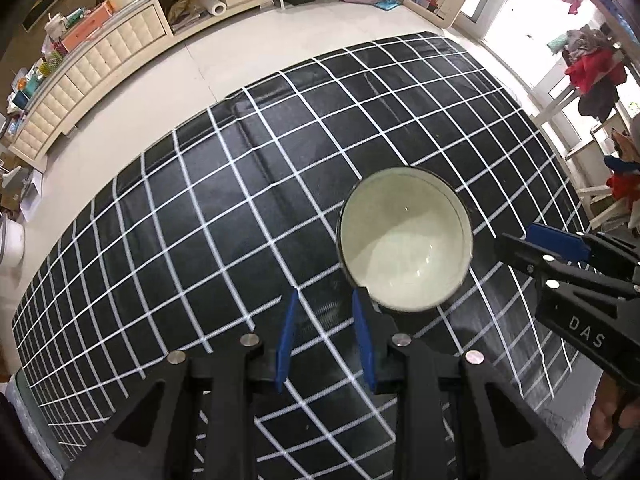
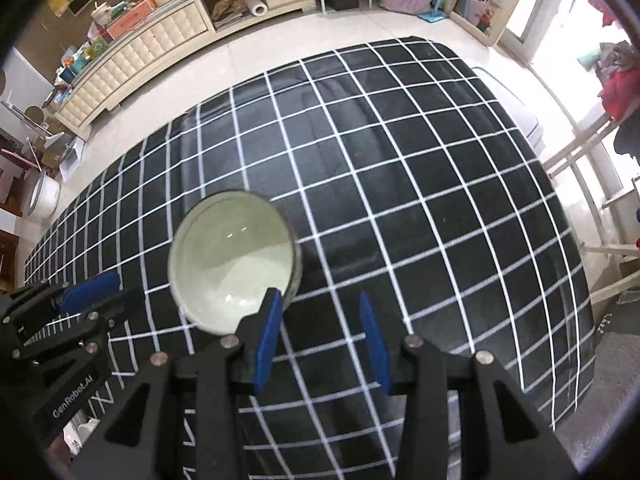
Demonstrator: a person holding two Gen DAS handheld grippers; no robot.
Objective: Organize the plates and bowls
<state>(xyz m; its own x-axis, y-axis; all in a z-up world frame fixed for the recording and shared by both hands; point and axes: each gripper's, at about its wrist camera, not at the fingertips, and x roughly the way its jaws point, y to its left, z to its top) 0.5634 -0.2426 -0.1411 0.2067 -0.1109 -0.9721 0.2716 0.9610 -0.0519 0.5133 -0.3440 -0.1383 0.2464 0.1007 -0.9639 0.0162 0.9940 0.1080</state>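
A pale green bowl (image 1: 405, 240) with a dark outside stands upright on the black cloth with a white grid (image 1: 224, 216). My left gripper (image 1: 325, 294) is open and empty, just left of the bowl's near rim. My right gripper (image 1: 532, 240) shows at the right of the bowl in the left wrist view. In the right wrist view the bowl (image 2: 234, 258) sits ahead and left of my right gripper (image 2: 318, 298), which is open and empty; its left finger overlaps the bowl's near rim. My left gripper (image 2: 92, 286) shows at the left there.
The cloth-covered table (image 2: 420, 184) stretches far ahead. A cream sideboard (image 1: 92, 64) with clutter stands beyond the pale floor. A white rack with clothes (image 1: 592, 76) stands off the table's right edge.
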